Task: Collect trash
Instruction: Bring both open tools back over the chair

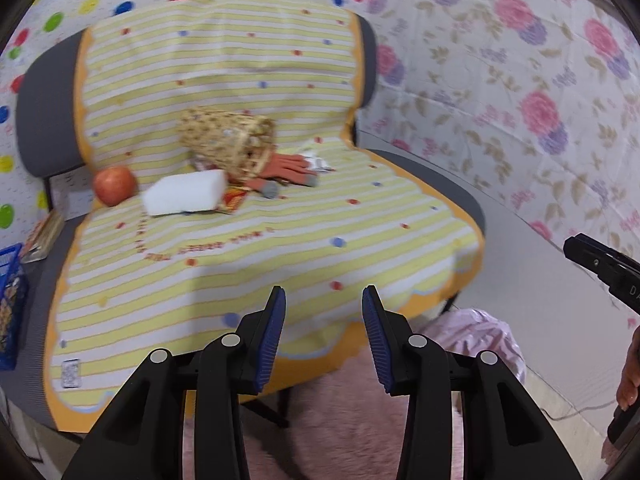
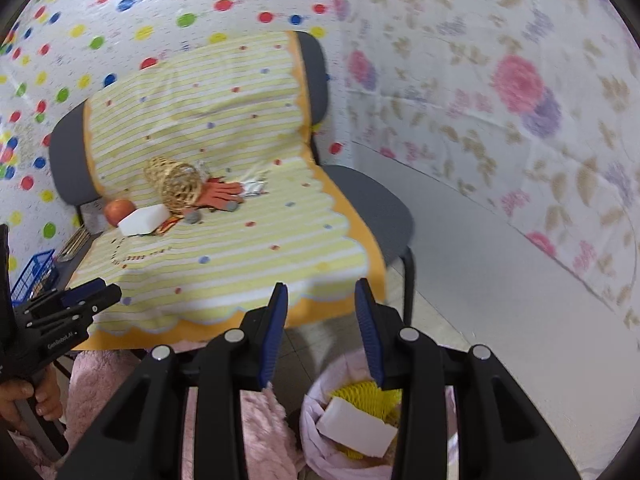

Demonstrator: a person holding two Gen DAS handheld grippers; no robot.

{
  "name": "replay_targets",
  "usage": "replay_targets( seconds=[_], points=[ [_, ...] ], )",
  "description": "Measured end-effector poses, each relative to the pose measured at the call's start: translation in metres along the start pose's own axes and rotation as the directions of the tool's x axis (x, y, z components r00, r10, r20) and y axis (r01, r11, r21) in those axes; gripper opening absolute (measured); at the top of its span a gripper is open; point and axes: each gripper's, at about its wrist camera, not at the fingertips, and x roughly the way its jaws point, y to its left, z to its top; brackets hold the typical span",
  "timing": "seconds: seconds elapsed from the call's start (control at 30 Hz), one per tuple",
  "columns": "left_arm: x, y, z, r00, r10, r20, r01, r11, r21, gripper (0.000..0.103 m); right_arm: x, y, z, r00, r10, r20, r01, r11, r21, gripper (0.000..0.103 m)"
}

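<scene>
1. Far on the striped cloth: white foam block, woven basket, orange knit glove.
2. Near, below: pink-lined bin holding foam.
3. Left gripper, right gripper: jaws apart, empty.

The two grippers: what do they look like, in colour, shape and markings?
Both the left gripper and the right gripper are black plastic, with two flat fingers carrying ribbed blue pads and round silver pivot pins. In the right wrist view, the left gripper's side carries small white lettering, too blurred to read surely. No cables or sleeves are visible.
</scene>
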Motion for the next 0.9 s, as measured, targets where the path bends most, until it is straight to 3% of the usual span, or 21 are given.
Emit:
replay_targets(
  seconds=[0.27, 0.5, 0.57, 0.63, 0.7, 0.9],
  points=[
    [-0.015, 0.062, 0.01, 0.991, 0.135, 0.019, -0.132, 0.985, -0.114, 0.046, 0.032, 0.058, 0.036, 0.993, 0.113, -0.016, -0.114, 0.988, -0.106, 0.037],
    [-0.014, 0.096, 0.02, 0.979, 0.206, -0.002, -0.203, 0.964, -0.171, 0.054, 0.068, 0.094, 0.06, 0.981, 0.19, -0.042, -0.194, 0.971, -0.139, 0.04],
    [-0.009, 0.101, 0.026, 0.977, 0.211, -0.01, -0.21, 0.961, -0.18, 0.055, 0.078, 0.102, 0.068, 0.976, 0.212, -0.043, -0.217, 0.965, -0.147, 0.043],
    [0.0, 0.103, 0.033, 0.975, 0.222, -0.017, -0.221, 0.959, -0.177, 0.057, 0.087, 0.109, 0.075, 0.973, 0.227, -0.04, -0.23, 0.959, -0.163, 0.057],
    [0.013, 0.104, 0.041, 0.972, 0.236, -0.023, -0.236, 0.956, -0.172, 0.063, 0.096, 0.113, 0.082, 0.971, 0.237, -0.034, -0.239, 0.955, -0.177, 0.064],
    [0.06, 0.099, 0.062, 0.97, 0.235, -0.061, -0.242, 0.958, -0.152, 0.069, 0.127, 0.114, 0.102, 0.97, 0.241, -0.031, -0.243, 0.951, -0.193, 0.066]
  ],
)
